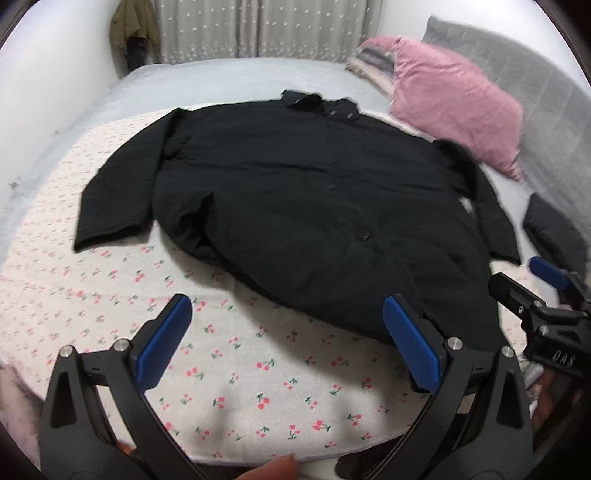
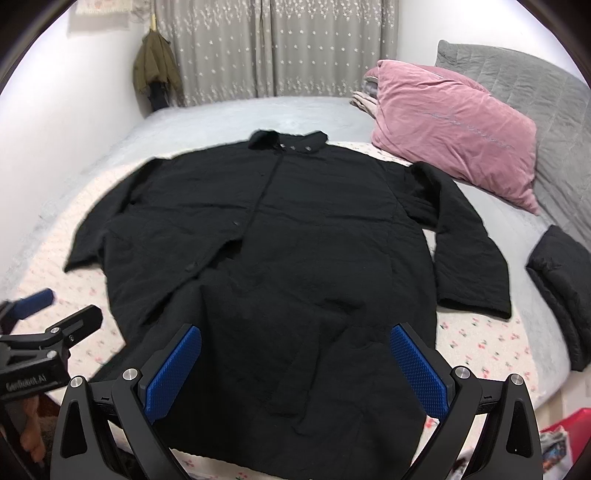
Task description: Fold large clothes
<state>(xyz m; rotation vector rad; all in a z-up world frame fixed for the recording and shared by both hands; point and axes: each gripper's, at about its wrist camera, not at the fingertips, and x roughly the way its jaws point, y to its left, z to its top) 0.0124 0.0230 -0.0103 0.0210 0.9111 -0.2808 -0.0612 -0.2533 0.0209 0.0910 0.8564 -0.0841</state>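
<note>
Two claws hang wide apart and empty above the near edge of the bed point(image 2: 240, 110): the left claw point(image 1: 288, 339) over the cherry-print sheet point(image 1: 221, 369), the right claw point(image 2: 295, 369) over the hem of the black coat point(image 2: 277, 240). This coat lies flat, front up, sleeves spread, collar toward the curtains point(image 2: 258, 48), beside a pink pillow point(image 2: 454, 136) and a folded black garment point(image 2: 561, 288).

— Left wrist view: low over the near bed edge, facing the curtains point(image 1: 258, 29), left of the black coat point(image 1: 295, 192).
— Right wrist view: same heading, set further right, directly above the hem. Shared: coat point(image 2: 280, 240), pink pillow point(image 2: 454, 125), and each other's gripper at the frame edge.
</note>
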